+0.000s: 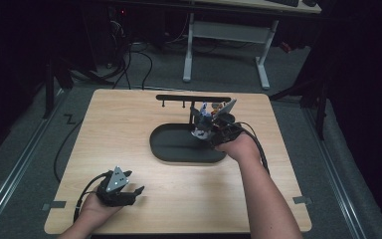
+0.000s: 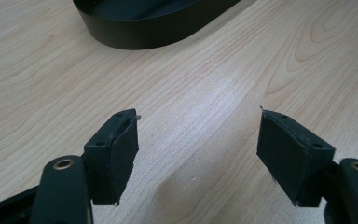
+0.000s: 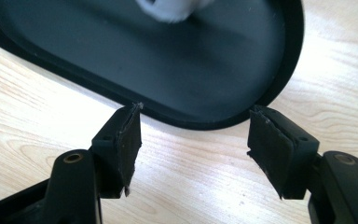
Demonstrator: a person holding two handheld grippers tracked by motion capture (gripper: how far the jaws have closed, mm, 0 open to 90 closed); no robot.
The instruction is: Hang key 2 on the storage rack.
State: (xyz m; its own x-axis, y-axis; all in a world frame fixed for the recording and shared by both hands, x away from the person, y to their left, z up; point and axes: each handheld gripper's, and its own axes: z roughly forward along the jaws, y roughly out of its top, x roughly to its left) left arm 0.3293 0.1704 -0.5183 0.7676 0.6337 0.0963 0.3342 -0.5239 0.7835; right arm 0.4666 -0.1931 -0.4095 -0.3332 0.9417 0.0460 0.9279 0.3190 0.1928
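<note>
The right tool (image 1: 210,130), at the centre of the high view, hangs at the right end of the black oval tray (image 1: 171,152) with its jaws spread wide and nothing between them. In the right gripper view its pads (image 3: 129,140) stand apart over the pale wood just short of the tray's near rim, and a blurred white object (image 3: 170,9) lies inside the tray at the top edge of the frame — too smeared to name. In the high view something small and white, with flecks of colour beside it, sits close to the tool tip, under a black stand (image 1: 193,98) with little hooks.

The left tool (image 1: 124,191), lower left, rests low over the table (image 1: 129,114), also gaping and empty, well apart from the tray.

My judgement: the white object is already placed in the tray; whether more pieces remain cannot be told from here.
</note>
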